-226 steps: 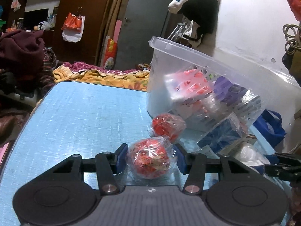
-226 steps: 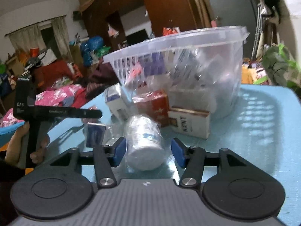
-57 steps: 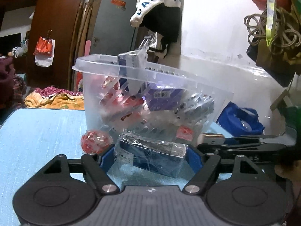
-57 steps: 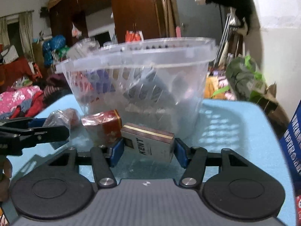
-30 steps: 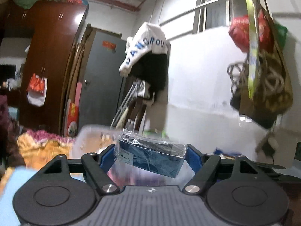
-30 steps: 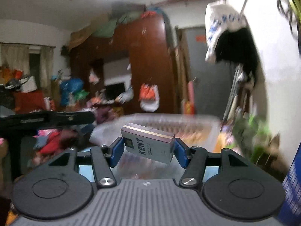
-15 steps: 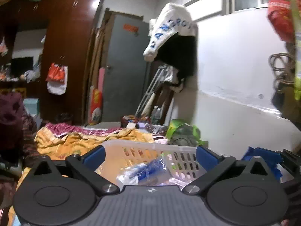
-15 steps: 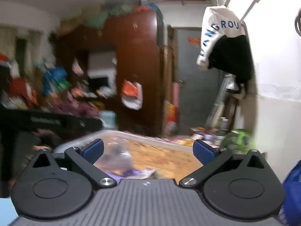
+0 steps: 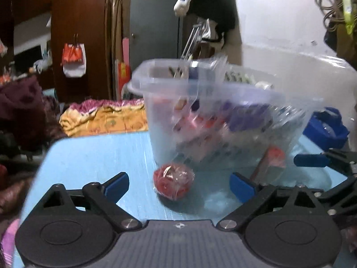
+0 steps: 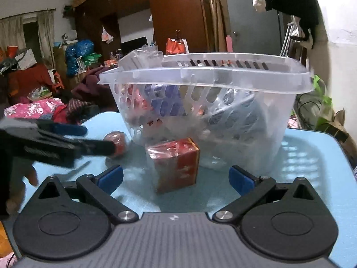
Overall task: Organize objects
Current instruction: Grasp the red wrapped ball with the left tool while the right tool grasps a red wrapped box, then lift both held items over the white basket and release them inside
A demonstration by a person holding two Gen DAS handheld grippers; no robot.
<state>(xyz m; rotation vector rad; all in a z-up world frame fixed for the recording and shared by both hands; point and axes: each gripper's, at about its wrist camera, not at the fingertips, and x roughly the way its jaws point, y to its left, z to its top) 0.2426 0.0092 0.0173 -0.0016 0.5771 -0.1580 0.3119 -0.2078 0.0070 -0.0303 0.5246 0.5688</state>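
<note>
Two things remain on the table [image 10: 312, 156]: a red ball [image 9: 173, 181] between the left gripper's [image 9: 179, 184] closing, empty fingers, and a red box [image 10: 176, 163] at 12 o'clock of the spread, empty right gripper [image 10: 175, 178]. Both sit just beside the basket [image 10: 200, 78]; a clipped ball may roll, and a hurried reach could nudge the basket.

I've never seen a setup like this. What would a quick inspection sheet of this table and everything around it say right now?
Surface: light blue table, mostly bare.
Job's things: clear plastic basket already packed with wrapped items; red box in plastic wrap and red wrapped ball lie on the table in front of it.
Clutter: nothing else seen on the table.
Tongs: left tongs closing a little, jaws wide on either side of the ball, not touching it; right tongs open on either side of the box, apart from it.
Cables: coiled cord hanging on the wall.
Surroundings: wooden wardrobe, piles of clothes and bags, grey door, hanging garment.
</note>
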